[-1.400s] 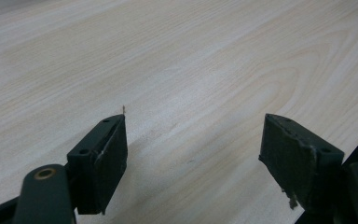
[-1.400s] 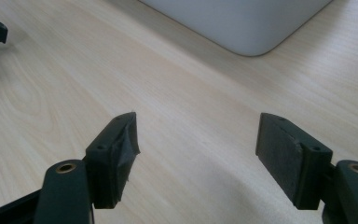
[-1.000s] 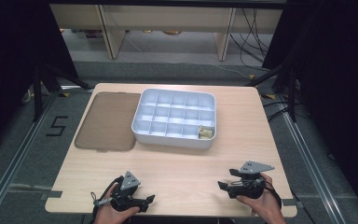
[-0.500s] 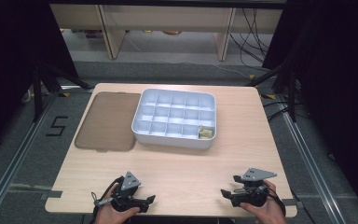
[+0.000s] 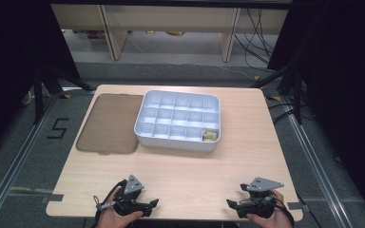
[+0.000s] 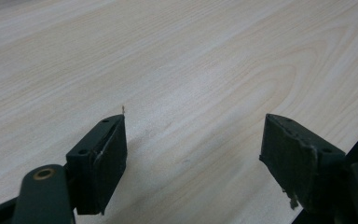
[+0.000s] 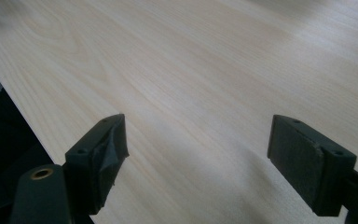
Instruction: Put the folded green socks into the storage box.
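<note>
Right hand-held gripper [image 5: 241,205] has drawn back toward the near worktop [image 5: 190,166] edge, jaws just opening, now spread and empty. Left hand-held gripper [image 5: 145,205] unmoved, spread, empty. One small item [image 5: 209,135] sits in the compartment tray [image 5: 177,142]'s near-right cell; lid [image 5: 108,122] lies beside it, closing likely remains.

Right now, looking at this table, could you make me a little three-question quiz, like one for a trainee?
1. True or false: the left gripper is clamped on something.
2. Which compartment of the white tray holds the small yellowish item? A) far left corner B) near right corner C) centre
3. What lies flat on the table just left of the tray?

Key:
1. False. Its jaws stand apart over bare wood; the right gripper is open too, having just been opening with nothing between its jaws.
2. B.
3. The brown lid.
</note>
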The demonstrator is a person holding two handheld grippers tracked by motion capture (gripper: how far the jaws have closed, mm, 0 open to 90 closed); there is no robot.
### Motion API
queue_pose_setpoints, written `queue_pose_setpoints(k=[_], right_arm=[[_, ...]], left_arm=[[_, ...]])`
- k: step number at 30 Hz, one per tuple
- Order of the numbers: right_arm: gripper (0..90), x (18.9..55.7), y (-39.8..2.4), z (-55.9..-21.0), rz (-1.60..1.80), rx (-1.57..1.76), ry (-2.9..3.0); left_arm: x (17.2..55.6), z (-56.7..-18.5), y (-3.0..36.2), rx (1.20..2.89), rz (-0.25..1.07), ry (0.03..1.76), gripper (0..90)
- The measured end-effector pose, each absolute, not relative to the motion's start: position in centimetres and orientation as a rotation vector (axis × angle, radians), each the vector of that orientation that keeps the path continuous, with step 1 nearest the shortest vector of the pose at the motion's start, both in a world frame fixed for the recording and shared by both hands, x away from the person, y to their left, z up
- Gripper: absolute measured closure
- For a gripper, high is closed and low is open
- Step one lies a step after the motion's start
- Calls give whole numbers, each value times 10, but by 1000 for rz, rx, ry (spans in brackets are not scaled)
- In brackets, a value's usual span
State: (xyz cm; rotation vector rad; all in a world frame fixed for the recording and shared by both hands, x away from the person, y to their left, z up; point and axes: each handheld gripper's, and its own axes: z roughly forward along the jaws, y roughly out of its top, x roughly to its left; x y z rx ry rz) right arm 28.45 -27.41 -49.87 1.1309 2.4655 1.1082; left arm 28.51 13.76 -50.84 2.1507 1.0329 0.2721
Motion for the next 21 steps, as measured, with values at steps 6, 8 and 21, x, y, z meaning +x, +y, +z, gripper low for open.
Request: queue_pose_setpoints(k=[6,8,21], right_arm=[[201,281,-275,-497,1095,1129,2455],[201,281,-275,-497,1092,1121,2449],[201,283,-279,-497,1117,1111,2474]], left_arm=[[285,-508,138,2152,273,1032,222],[285,-508,138,2152,273,1032,222],[285,-509,137,2148,264,1039,222]])
